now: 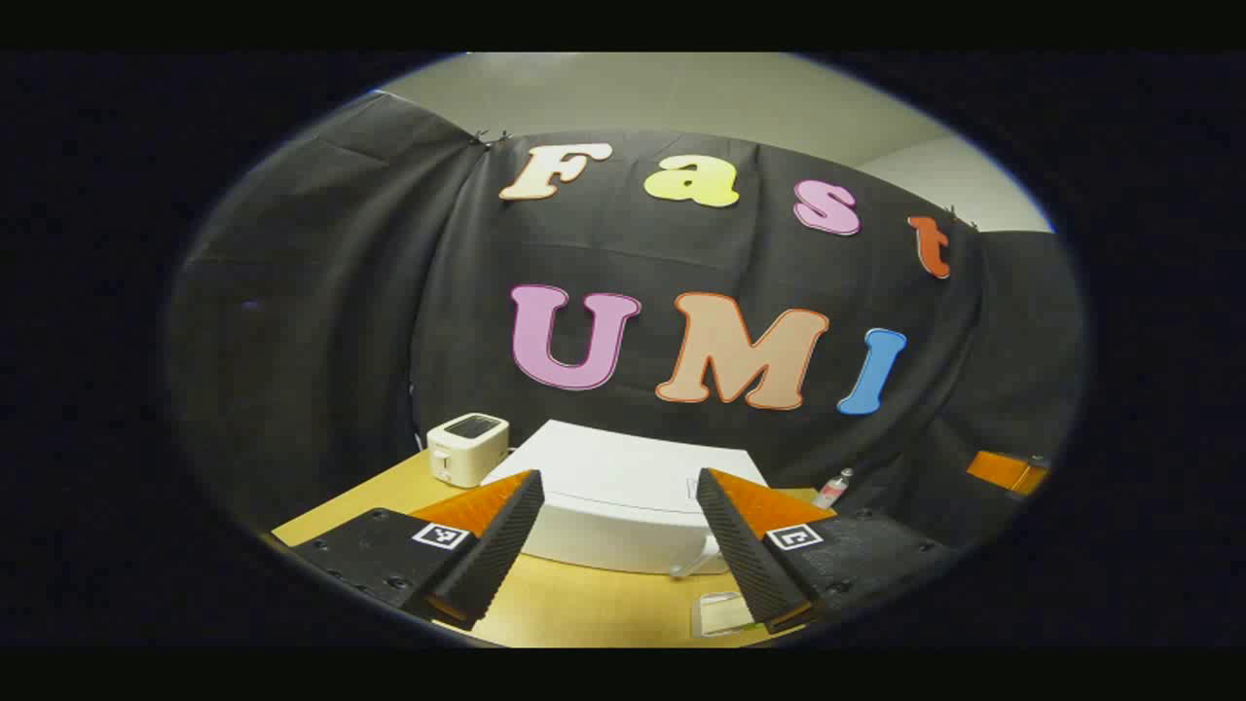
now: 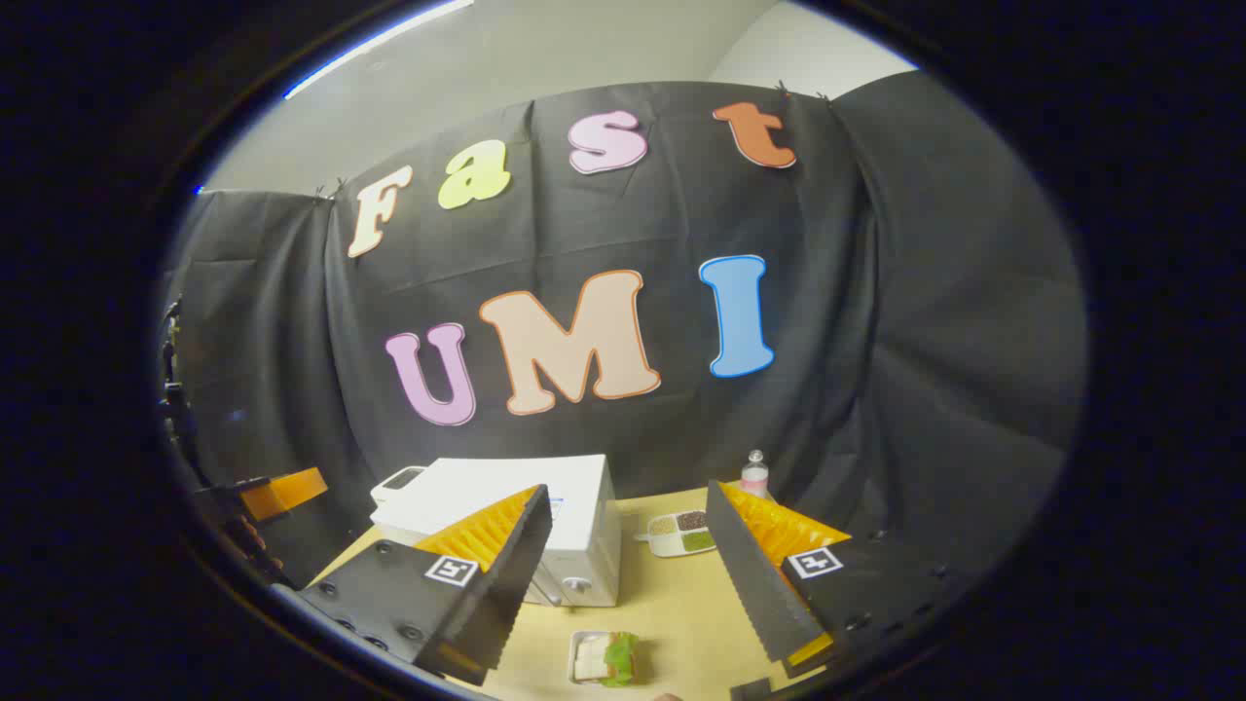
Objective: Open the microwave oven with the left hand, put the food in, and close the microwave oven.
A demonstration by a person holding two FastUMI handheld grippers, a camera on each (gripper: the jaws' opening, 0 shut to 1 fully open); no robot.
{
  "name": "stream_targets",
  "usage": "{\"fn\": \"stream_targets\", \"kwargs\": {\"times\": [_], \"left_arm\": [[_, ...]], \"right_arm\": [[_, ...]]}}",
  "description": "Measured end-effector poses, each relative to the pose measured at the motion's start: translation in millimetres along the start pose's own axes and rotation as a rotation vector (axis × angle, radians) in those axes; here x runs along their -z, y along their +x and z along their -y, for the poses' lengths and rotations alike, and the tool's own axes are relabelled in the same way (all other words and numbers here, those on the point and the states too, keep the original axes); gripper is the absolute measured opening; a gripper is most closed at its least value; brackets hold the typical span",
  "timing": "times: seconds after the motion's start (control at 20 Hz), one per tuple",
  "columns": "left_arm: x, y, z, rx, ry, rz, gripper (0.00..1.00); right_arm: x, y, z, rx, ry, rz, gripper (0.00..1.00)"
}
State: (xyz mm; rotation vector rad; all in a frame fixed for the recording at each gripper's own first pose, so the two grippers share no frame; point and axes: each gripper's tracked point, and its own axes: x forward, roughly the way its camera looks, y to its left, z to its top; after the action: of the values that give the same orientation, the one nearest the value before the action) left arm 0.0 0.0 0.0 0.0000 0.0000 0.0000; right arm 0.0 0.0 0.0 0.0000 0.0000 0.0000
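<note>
Left gripper: the left gripper [image 1: 617, 545] hangs above the table with its fingers [image 1: 506, 540] spread wide and nothing between them; it touches nothing.
Ahead of left gripper: the white microwave oven [image 1: 623, 501] sits on the wooden table [image 1: 574, 608], seen from above and in front, framed between the two fingers. Its door looks closed, with a pale handle [image 1: 696, 560] at its front right.
Near left gripper: a small clear container [image 1: 722, 613] rests on the table just in front of the microwave, beside the right finger; its contents cannot be told in this view.
Further out, left view: a cream toaster [image 1: 468, 448] stands left of the microwave; a small bottle [image 1: 834, 487] stands to its right, near the black cloth wall.
Right gripper: the right gripper [image 2: 631, 584] is also spread apart and empty, raised over the table [image 2: 672, 604].
Food: a sandwich with green lettuce in a small tray [image 2: 605, 657] lies on the table below and between the right gripper's fingers, in front of the microwave oven [image 2: 545, 521], outside it.
Further out, right view: a divided dish [image 2: 681, 533] with green and dark fillings lies right of the microwave; a bottle [image 2: 754, 474] stands behind it.
Far left, right view: the other gripper [image 2: 277, 494] shows at the edge, well apart.
</note>
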Motion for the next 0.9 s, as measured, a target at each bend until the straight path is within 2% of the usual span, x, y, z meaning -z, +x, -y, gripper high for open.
{"fn": "stream_targets", "kwargs": {"times": [0.25, 0.3, 0.35, 0.4, 0.85, 0.9], "left_arm": [[0, -2, -6, -0.03, 0.037, -0.004, 0.94], [0, -3, -5, -0.03, 0.047, -0.002, 0.99], [-2, -4, -5, -0.028, 0.055, 0.001, 0.99], [-4, -5, -4, -0.026, 0.061, 0.007, 0.94], [2, -3, 4, 0.005, 0.109, 0.013, 0.94], [6, -2, 6, 0.012, 0.11, 0.006, 0.89]], "right_arm": [[-6, 1, 5, -0.014, 0.021, 0.0, 0.99], [-8, 1, 6, -0.013, 0.025, 0.004, 0.99], [-9, 2, 8, -0.011, 0.028, 0.006, 0.99], [-10, 2, 9, -0.008, 0.028, 0.007, 0.99], [-15, 1, 10, 0.019, 0.008, 0.036, 0.99], [-16, 0, 11, 0.024, 0.004, 0.04, 0.99]]}}
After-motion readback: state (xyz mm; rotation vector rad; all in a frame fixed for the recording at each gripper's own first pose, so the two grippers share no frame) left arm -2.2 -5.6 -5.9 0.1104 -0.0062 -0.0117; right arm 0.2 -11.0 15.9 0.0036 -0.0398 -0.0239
